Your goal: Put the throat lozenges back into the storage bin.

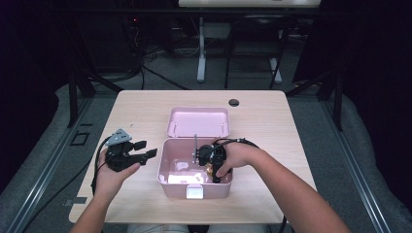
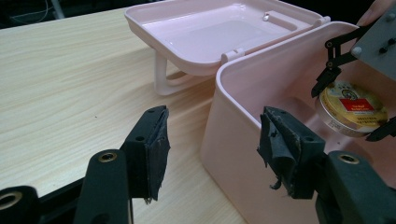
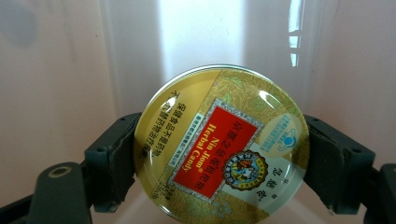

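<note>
Left gripper (image 1: 144, 150) sits on the table (image 1: 136, 104) just left of the pink box (image 1: 171, 184), jaws spread wide, nothing between them. In the left gripper view its pads (image 2: 156, 149) point at the box's near-left wall but don't touch it.

The pink box stands open at centre table, its lid (image 1: 198, 121) folded back behind on the hinge, and the white latch (image 1: 194, 192) faces the person.

Right gripper (image 1: 214, 171) is down inside the box on the right side. Its jaws are clamped across the rim of a round gold Nin Jiom Herbal Candy tin (image 3: 222, 144), one pad on each side, label toward the camera. In the left gripper view the tin (image 2: 352, 109) hangs below the box rim and looks clear of the floor; can't tell the gap exactly.

Likely step: either placing the tin in the box or lifting it out; can't tell which.

How to do it well:
- Keep the squeeze steady. A smooth metal rim with only edge contact could rotate or slip.
- Move straight vertically and stay off the right wall.
- If placing, lower until the tin rests flat, then open.
- Left gripper could brace the box wall if the box shifts.
</note>
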Demonstrator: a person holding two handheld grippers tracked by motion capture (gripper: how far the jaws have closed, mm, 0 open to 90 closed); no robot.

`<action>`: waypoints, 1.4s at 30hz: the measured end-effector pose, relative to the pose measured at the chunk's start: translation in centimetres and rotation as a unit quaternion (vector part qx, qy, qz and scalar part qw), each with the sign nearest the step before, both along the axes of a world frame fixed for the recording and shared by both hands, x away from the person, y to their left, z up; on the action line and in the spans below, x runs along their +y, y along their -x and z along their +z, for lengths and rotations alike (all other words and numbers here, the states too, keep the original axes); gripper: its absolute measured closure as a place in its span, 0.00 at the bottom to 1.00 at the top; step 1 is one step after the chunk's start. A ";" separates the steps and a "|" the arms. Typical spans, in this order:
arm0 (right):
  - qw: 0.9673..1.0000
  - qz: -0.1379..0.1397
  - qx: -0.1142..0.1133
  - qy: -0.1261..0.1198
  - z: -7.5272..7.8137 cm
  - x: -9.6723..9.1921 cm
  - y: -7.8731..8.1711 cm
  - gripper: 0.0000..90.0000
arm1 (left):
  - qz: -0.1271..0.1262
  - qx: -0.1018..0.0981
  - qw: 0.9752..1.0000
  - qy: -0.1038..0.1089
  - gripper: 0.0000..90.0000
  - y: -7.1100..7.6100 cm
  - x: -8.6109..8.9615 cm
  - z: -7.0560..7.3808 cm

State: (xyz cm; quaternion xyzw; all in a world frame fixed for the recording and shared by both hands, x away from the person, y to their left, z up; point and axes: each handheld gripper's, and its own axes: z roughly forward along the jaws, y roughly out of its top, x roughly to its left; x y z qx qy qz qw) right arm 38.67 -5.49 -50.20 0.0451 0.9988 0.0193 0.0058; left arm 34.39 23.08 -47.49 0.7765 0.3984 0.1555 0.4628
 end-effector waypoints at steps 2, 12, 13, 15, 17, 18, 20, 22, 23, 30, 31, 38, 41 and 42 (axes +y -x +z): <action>1.000 0.001 -0.001 0.000 -0.1 0.0 0.0 0.22 | 0.000 0.000 1.000 0.000 0.47 0.0 0.0 0.0; 1.000 -0.002 0.003 -0.001 -0.5 0.0 0.0 0.22 | -0.002 0.002 1.000 -0.002 0.47 0.0 -0.1 -0.1; 1.000 -0.001 0.001 -0.001 -0.6 0.0 0.0 0.22 | -0.002 0.003 1.000 -0.001 0.47 0.0 -0.1 -0.1; 1.000 -0.001 0.003 0.000 -0.7 0.0 0.0 0.22 | -0.002 0.002 1.000 -0.002 0.47 0.0 -0.1 -0.1; 1.000 -0.001 0.004 0.001 -0.7 0.0 0.0 0.22 | -0.003 0.002 1.000 -0.002 0.47 0.0 -0.1 -0.1; 1.000 -0.003 0.004 0.000 -0.7 0.0 0.0 0.22 | -0.002 0.003 1.000 -0.001 0.47 0.0 -0.1 -0.1; 1.000 -0.003 0.004 -0.004 -0.7 0.0 0.0 0.22 | -0.002 0.002 1.000 -0.001 0.47 0.0 -0.1 -0.1; 1.000 -0.003 0.005 -0.004 -0.7 0.0 0.0 0.22 | -0.002 0.002 1.000 -0.001 0.47 0.0 -0.1 -0.1; 1.000 -0.003 0.005 -0.004 -0.7 0.0 0.0 0.22 | -0.002 0.001 1.000 -0.001 0.47 0.0 -0.2 -0.1; 1.000 -0.003 0.006 -0.006 -0.7 -0.1 0.0 0.22 | -0.002 0.002 1.000 -0.001 0.47 0.0 -0.1 -0.1; 1.000 -0.002 0.007 -0.006 -0.7 -0.1 -0.1 0.22 | -0.002 0.002 1.000 -0.001 0.47 0.0 -0.1 -0.1; 1.000 -0.008 0.010 -0.011 -0.5 -0.1 -0.1 0.17 | -0.003 0.002 1.000 -0.001 0.47 0.0 -0.1 -0.1; 1.000 -0.012 0.007 -0.018 -0.1 -0.2 -0.2 0.17 | -0.003 0.001 1.000 -0.001 0.47 0.0 -0.1 -0.1; 1.000 -0.013 0.005 -0.020 0.1 -0.2 -0.2 0.17 | -0.002 0.001 1.000 0.000 0.47 0.0 -0.2 -0.1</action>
